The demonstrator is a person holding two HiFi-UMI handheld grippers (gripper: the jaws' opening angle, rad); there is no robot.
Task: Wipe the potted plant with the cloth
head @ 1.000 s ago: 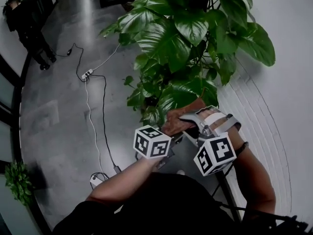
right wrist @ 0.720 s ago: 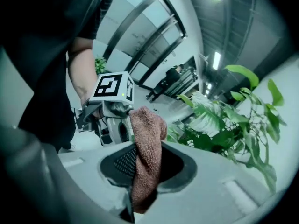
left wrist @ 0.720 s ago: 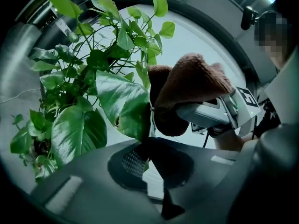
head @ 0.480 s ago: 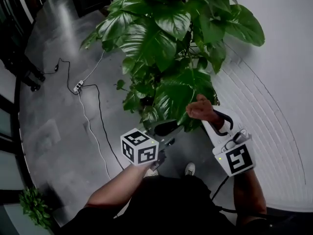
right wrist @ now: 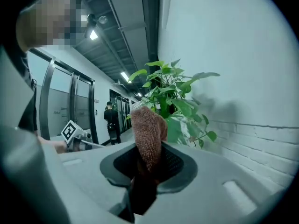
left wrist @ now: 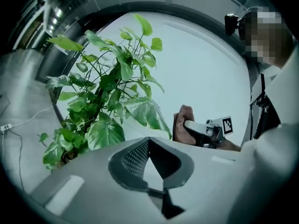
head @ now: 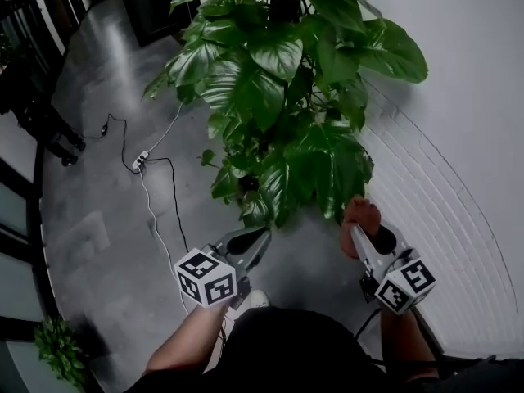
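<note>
Had both grippers out front, pointed roughly level at the big leafy green potted plant standing on the grey floor by the white wall. Kept the left gripper beside the lowest leaves, jaws pressed together on nothing. Clamped the bunched reddish-brown terry cloth in the right gripper jaws, cloth poking past the tips, close under the lower leaves; couldn't tell if touching. Spotted black-and-white square markers on both gripper cubes.
</note>
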